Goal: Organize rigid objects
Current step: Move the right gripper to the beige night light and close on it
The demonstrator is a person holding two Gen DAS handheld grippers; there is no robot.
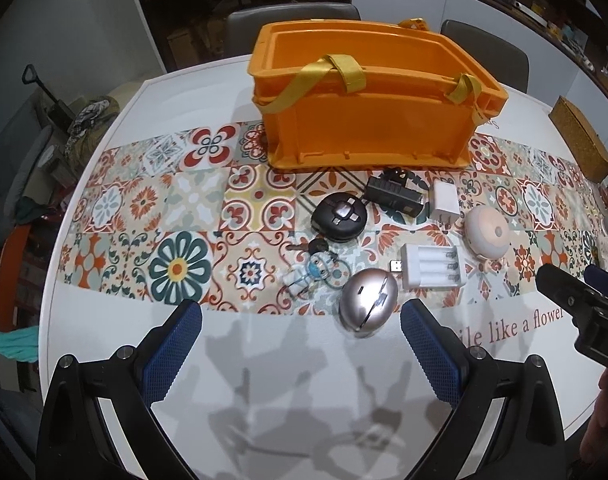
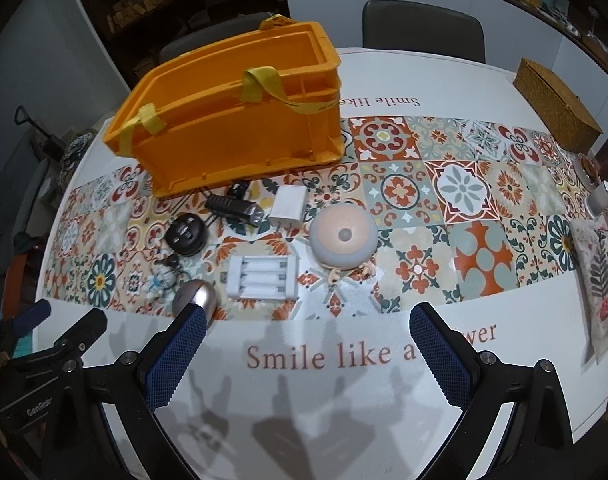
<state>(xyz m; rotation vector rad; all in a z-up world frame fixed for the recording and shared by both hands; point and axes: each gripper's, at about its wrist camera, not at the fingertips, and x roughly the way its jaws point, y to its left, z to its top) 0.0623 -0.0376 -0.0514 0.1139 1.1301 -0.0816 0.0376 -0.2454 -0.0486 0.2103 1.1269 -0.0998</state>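
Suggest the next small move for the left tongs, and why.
Probably ease the left tongs forward and a little right to straddle the silver oval computer mouse. Their jaws stand open and empty, the mouse is the nearest item, lying just ahead beside the right-hand finger, and the orange plastic crate behind the clutter looks empty.

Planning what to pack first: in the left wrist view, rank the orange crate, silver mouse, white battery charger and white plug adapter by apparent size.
1. orange crate
2. silver mouse and white battery charger: look alike; the mouse sits nearer the camera, so unsure
3. white plug adapter
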